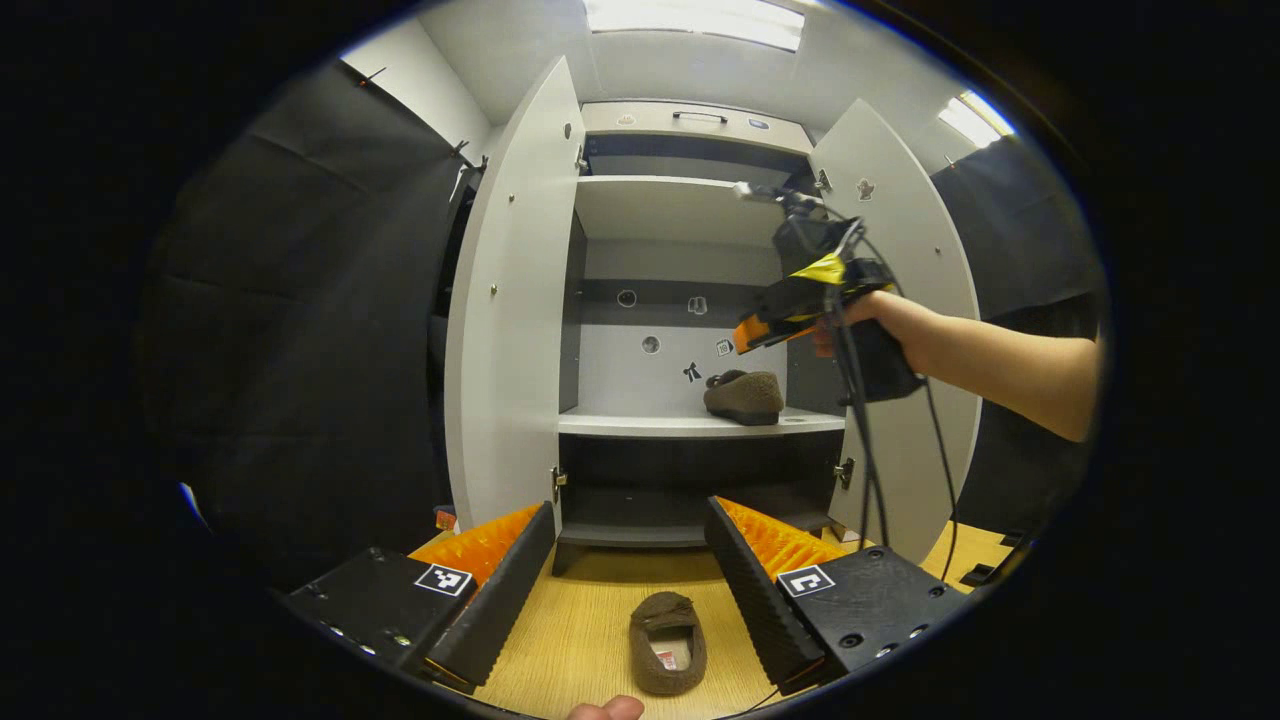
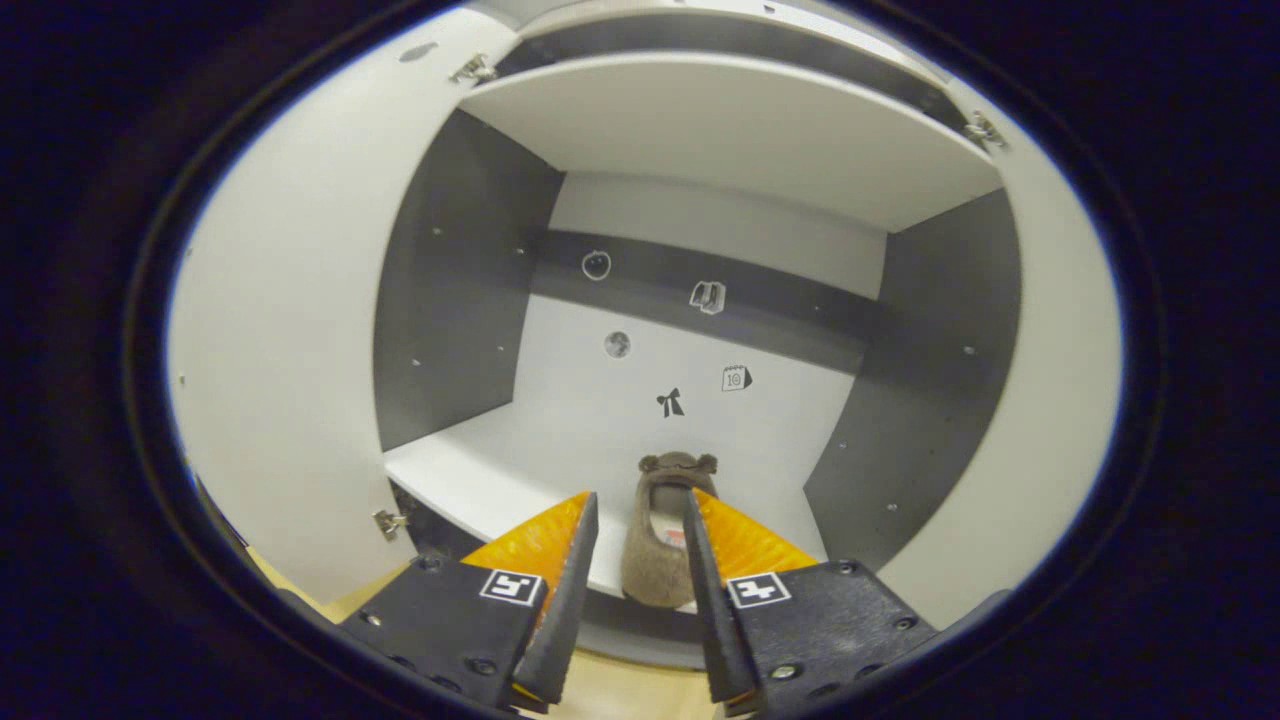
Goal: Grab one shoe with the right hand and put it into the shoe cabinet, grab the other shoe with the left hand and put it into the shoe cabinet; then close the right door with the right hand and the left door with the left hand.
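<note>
A brown slipper (image 1: 745, 397) rests on the middle shelf (image 1: 640, 425) of the white shoe cabinet, toward its right side. A second brown slipper (image 1: 668, 640) lies on the wooden floor in front of the cabinet, below and between the fingers of my open left gripper (image 1: 630, 510), which hangs above it. My right gripper (image 1: 760, 335), held in a hand, hovers above and in front of the shelf slipper. In the right gripper view that slipper (image 2: 665, 530) shows between the fingers of the right gripper (image 2: 640, 497), which is open and apart from it.
Both cabinet doors stand wide open: the left door (image 1: 510, 300) and the right door (image 1: 900, 300). An upper shelf (image 1: 670, 205) and a dark lower compartment (image 1: 690, 500) are there. Cables hang from the right gripper. The wooden floor (image 1: 570, 620) spreads below.
</note>
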`<action>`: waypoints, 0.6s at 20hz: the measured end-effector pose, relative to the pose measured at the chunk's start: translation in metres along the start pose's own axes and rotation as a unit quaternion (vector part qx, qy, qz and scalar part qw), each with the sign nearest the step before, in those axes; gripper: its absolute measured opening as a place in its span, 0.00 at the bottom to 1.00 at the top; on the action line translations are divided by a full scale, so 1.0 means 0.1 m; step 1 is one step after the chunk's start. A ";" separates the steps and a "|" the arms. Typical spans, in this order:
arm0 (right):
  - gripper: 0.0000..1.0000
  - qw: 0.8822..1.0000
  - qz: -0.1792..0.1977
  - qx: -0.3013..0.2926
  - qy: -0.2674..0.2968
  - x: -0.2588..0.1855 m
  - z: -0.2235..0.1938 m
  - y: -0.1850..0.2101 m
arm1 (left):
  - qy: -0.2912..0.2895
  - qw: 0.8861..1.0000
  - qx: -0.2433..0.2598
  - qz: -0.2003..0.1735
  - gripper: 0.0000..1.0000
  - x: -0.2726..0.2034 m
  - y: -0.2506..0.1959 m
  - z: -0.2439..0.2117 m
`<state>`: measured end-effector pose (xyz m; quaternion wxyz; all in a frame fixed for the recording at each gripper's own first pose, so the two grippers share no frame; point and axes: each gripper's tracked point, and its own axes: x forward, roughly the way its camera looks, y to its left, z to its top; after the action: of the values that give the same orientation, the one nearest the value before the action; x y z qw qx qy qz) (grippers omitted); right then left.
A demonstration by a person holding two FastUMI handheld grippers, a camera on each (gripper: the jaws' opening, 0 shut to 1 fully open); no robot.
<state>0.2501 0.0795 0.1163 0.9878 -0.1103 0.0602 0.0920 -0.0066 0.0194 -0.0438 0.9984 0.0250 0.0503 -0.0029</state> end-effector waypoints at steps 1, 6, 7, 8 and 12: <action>0.69 1.000 -0.001 0.003 -0.014 -0.19 -0.07 0.03 | -0.002 1.000 0.000 -0.001 0.95 0.01 -0.01 0.00; 0.70 0.998 -0.024 0.037 -0.035 -0.95 -0.69 0.15 | -0.002 1.000 -0.007 -0.008 0.95 0.04 -0.03 0.01; 0.70 0.998 -0.027 0.048 -0.034 -1.07 -0.81 0.18 | -0.002 1.000 -0.006 -0.007 0.95 0.05 -0.02 0.00; 0.65 0.997 -0.032 0.057 -0.035 -1.17 -0.93 0.19 | -0.001 1.000 -0.005 -0.008 0.95 0.05 -0.02 -0.01; 0.67 0.995 -0.055 0.072 -0.033 -1.46 -1.40 0.16 | 0.007 1.000 0.006 -0.015 0.95 0.02 -0.04 -0.06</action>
<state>0.0910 0.0386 -0.0026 0.9982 -0.0394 0.0282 0.0366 -0.0048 0.0155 -0.0499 0.9977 0.0299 0.0574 -0.0184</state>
